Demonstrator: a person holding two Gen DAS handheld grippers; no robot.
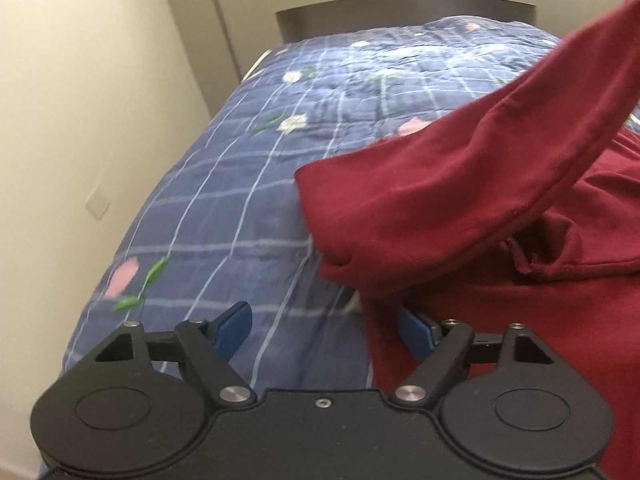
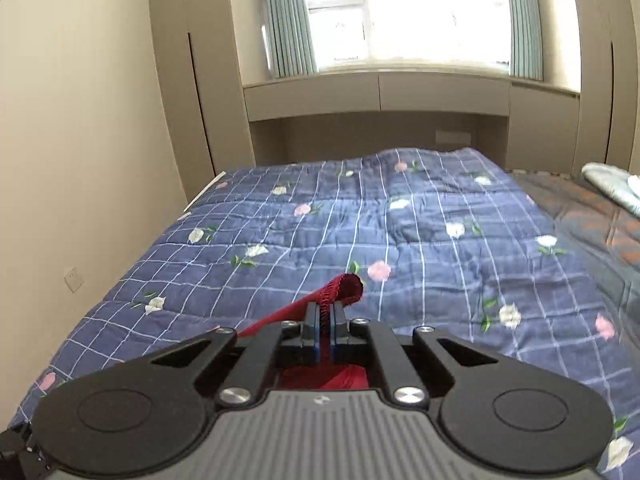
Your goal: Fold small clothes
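A dark red garment [image 1: 460, 216] lies on the blue checked floral quilt [image 1: 248, 208] at the right of the left wrist view. One sleeve rises stretched toward the upper right. My left gripper [image 1: 324, 328] is open, low over the quilt at the garment's left edge; its right blue pad [image 1: 414, 330] is partly under the cloth. In the right wrist view my right gripper [image 2: 325, 316] is shut on a hemmed edge of the red garment [image 2: 344, 286], held above the quilt [image 2: 400, 240]. More red cloth hangs below the jaws.
A cream wall [image 1: 80, 120] runs close along the bed's left side. A headboard shelf and window [image 2: 420, 20] stand at the far end. A grey-orange blanket [image 2: 592, 224] with folded pale cloth [image 2: 612, 188] lies at the right.
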